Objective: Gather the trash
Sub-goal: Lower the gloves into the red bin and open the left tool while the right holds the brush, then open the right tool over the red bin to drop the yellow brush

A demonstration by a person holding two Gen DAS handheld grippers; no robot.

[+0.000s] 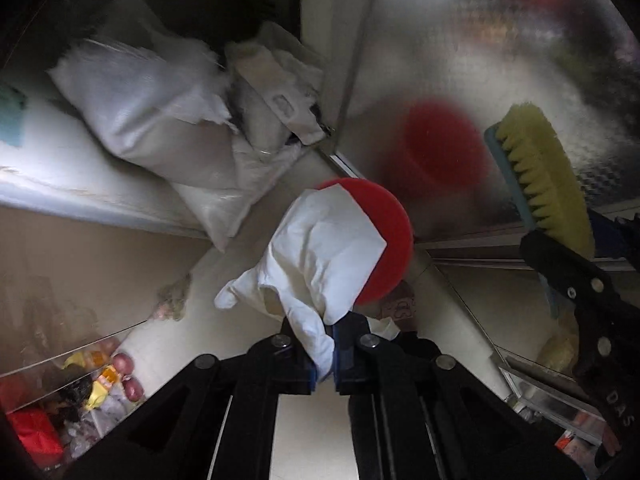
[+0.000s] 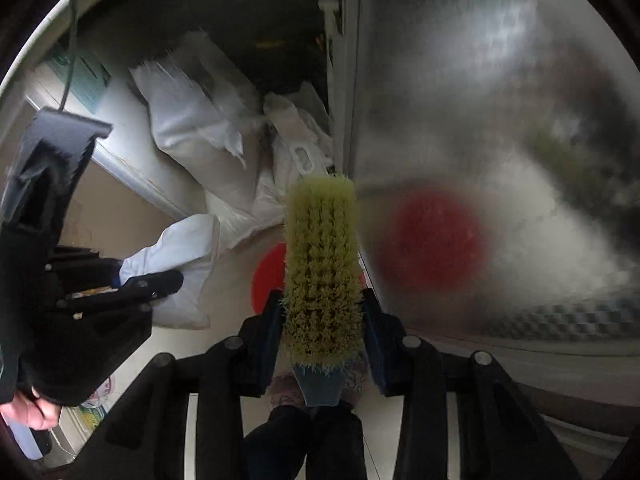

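Note:
My left gripper [image 1: 324,356] is shut on a white plastic bag [image 1: 320,256], which hangs in the air over a red round bin lid [image 1: 390,240] on the floor. The bag also shows in the right wrist view [image 2: 180,264], with the left gripper [image 2: 168,280] at the left. My right gripper [image 2: 322,340] is shut on a brush with yellow-green bristles [image 2: 322,272] and a blue handle [image 2: 322,384]. The brush also shows at the right of the left wrist view [image 1: 544,176], held by the right gripper [image 1: 568,276].
White sacks [image 1: 152,120] lean in the corner beside a white cabinet edge [image 1: 60,184]. A frosted metal door [image 1: 500,60] reflects the red lid. A pile of mixed rubbish [image 1: 92,396] lies at the lower left. The floor is pale tile [image 1: 240,328].

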